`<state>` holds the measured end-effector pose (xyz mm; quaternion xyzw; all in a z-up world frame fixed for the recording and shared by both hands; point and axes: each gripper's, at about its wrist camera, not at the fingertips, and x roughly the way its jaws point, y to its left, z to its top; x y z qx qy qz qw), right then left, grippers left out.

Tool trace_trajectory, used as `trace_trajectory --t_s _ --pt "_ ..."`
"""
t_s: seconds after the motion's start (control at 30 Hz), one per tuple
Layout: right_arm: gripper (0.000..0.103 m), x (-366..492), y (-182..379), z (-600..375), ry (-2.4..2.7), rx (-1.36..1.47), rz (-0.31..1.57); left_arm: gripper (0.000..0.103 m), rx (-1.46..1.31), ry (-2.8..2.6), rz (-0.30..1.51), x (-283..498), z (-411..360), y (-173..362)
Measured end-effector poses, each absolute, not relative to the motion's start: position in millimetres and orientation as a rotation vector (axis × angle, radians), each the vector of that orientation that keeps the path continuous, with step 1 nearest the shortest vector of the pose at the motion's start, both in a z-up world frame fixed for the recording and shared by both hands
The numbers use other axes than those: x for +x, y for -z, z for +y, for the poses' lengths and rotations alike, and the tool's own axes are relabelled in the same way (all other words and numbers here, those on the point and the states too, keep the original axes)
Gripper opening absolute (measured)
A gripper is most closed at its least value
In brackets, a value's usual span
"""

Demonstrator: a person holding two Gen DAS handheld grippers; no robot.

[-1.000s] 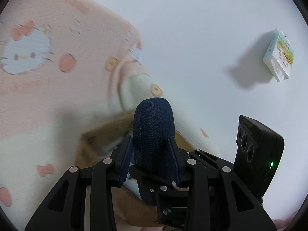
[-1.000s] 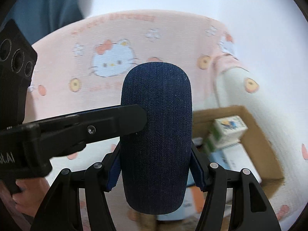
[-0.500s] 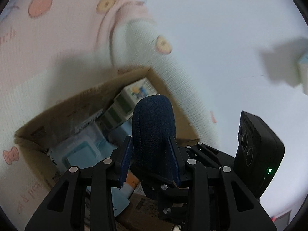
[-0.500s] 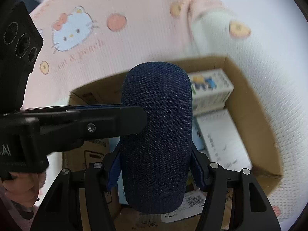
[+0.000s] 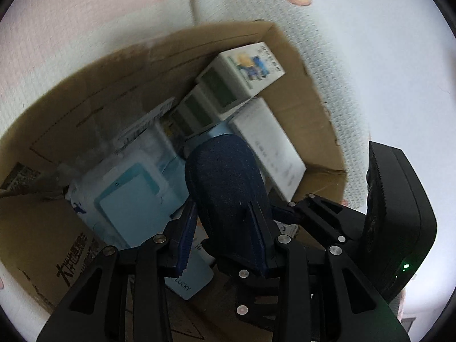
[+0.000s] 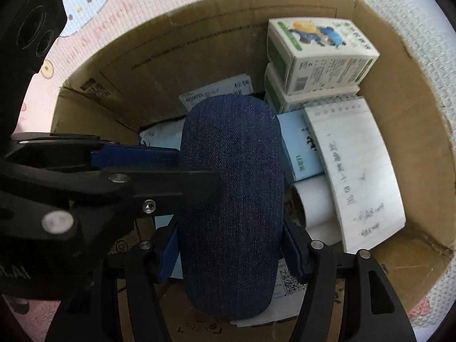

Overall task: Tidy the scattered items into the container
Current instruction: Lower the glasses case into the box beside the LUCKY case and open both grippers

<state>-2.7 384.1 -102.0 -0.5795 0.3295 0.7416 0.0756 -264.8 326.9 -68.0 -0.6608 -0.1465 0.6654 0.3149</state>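
- The pink-and-white cartoon-print blanket [image 6: 119, 8] spreads under and around everything, showing past every side of the box.
- The open cardboard box [image 6: 413, 131] sits on it, brown walls up, and both cameras look down into it.
- The dark blue denim case [image 6: 232, 199], a long rounded pouch, hangs over the middle of the box, above the things inside; whether it touches any of them cannot be told.
- The right gripper [image 6: 230, 256] clamps the case across its width near the lower end, blue pads pressed to both sides.
- The left gripper [image 5: 225, 233] grips the same case [image 5: 228, 188] from the side, pads against its flanks; in the right view its black fingers [image 6: 159, 182] cross from the left.
- A lined spiral notepad [image 6: 359, 171] with handwriting leans along the box's right side.
- A pale blue wipes pack [image 5: 128, 196] lies at the left of the box floor.
- Two white-and-green cartons [image 6: 319, 54] are stacked in the far right corner, the upper one tilted.
- A light blue booklet [image 6: 299, 145] lies between the case and the notepad.
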Motion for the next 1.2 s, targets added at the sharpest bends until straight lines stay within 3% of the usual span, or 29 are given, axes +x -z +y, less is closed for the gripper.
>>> trace_trajectory --t_s 0.43,0.6,1.07,1.2 --pt "0.06 -15 130 403 -2.031 -1.886 1.115 0.038 -1.842 -1.775 -0.344 -278 325 80" --pt "0.06 -13 135 398 -2.05 -1.904 1.085 0.038 -1.838 -1.807 -0.29 -283 325 81" --pt "0.06 -5 173 395 -2.004 -2.04 1.325 0.037 -1.936 -1.885 -0.146 -295 324 95" --pt "0.061 -1 176 396 -2.004 -2.07 1.321 0.037 -1.954 -1.937 -0.151 -297 320 95"
